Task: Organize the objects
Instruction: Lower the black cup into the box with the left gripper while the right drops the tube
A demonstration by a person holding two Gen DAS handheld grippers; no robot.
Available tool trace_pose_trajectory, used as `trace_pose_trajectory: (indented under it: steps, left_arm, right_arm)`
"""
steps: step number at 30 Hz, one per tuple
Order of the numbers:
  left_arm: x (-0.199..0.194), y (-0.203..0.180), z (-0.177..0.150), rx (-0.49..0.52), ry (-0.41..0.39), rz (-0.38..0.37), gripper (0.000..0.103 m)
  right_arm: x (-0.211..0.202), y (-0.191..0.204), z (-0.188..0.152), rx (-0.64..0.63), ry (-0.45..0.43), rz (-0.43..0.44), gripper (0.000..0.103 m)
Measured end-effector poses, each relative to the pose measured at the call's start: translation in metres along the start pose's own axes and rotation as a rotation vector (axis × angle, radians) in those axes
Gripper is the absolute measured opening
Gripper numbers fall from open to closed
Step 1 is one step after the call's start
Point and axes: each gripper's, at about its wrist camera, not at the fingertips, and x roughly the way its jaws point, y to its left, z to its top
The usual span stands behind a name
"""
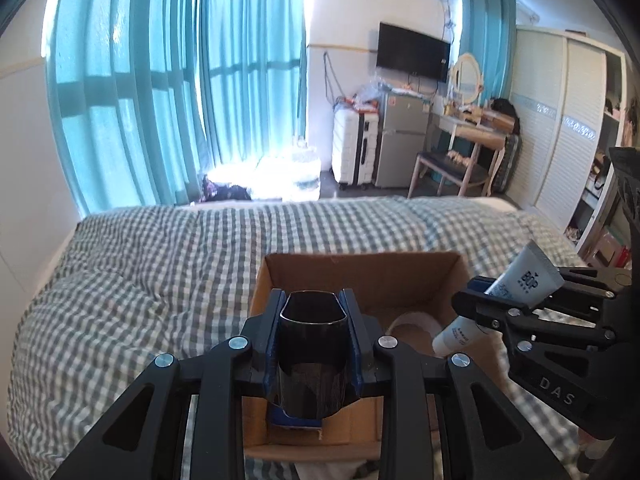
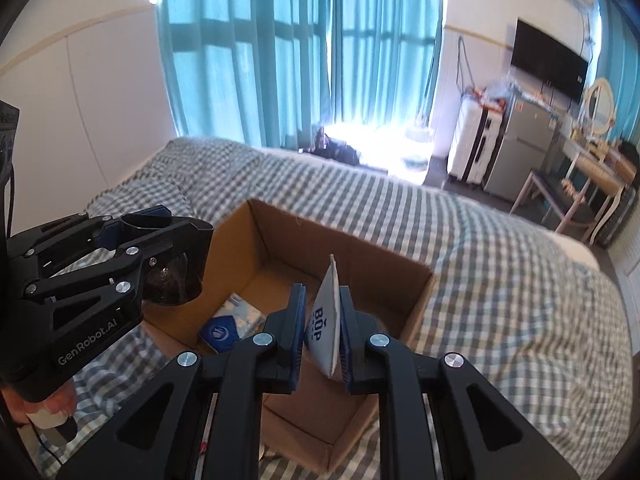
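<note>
Both claws loaded over the open brown cardboard box on the gingham bed.
Left claw clamps a glossy black faceted cup; right claw pinches a flat-crimped white plastic tube.

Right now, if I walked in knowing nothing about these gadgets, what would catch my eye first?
Probably the two black grippers held over an open cardboard box on the checked bed. The left gripper clamps a dark glossy cup, and the right gripper pinches a white tube with blue lettering. Behind them, bright teal curtains glow with daylight.
</note>
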Motion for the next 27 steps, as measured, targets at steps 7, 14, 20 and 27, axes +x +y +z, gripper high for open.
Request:
trace_pose_trajectory:
  steps: [7,14,20,27]
  left_arm:
    - [0.042,0.009,-0.020,-0.013,0.063,0.000,0.027]
    - [0.061,0.007,-0.035,0.001,0.079,-0.007,0.028]
    - [0.055,0.011,-0.032,-0.029,0.064,-0.020,0.052]
    - [0.020,0.017,-0.019,-0.055,0.019,-0.016,0.081]
  right_arm:
    - [0.044,-0.003,-0.024,0.008,0.103,0.079,0.014]
    - [0.047,-0.011,-0.029,0.053,0.092,0.119,0.014]
    - [0.024,-0.021,-0.018,0.124,-0.011,0.129,0.059]
    - [-0.011,-0.025,-0.006,0.151,-0.078,0.120,0.063]
